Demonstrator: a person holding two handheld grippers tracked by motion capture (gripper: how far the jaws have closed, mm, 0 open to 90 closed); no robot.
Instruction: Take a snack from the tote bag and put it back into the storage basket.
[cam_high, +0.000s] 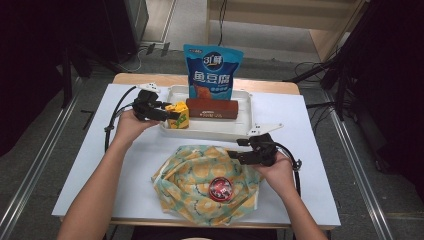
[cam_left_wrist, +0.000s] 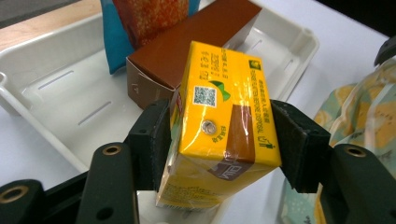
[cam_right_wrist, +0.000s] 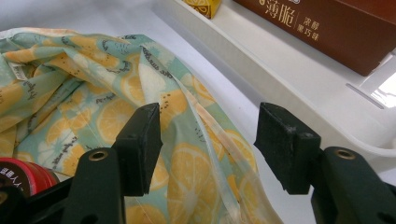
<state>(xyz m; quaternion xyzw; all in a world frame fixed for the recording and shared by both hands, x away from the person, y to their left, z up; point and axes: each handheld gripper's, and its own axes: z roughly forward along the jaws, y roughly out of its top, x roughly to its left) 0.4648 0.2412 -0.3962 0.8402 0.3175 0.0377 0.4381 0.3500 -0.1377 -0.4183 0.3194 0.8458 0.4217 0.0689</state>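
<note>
My left gripper (cam_high: 172, 114) is shut on a yellow drink carton (cam_high: 178, 115) (cam_left_wrist: 219, 126), held at the left end of the white tray (cam_high: 212, 131). In the left gripper view the black pads (cam_left_wrist: 152, 140) press both sides of the carton over the tray (cam_left_wrist: 60, 93). A brown chocolate box (cam_high: 212, 108) (cam_left_wrist: 187, 51) lies in the tray beside the carton. My right gripper (cam_high: 235, 148) (cam_right_wrist: 208, 140) is open above the upper right edge of a lemon-print cloth bag (cam_high: 205, 182) (cam_right_wrist: 116, 107), nothing between its fingers. A round red tin (cam_high: 220, 188) (cam_right_wrist: 28, 172) rests on the bag.
A blue snack bag (cam_high: 212, 72) (cam_left_wrist: 116, 37) stands upright at the tray's back edge. The tray sits on a white table (cam_high: 310, 170) with a wooden strip at the far side. Cables trail from both grippers.
</note>
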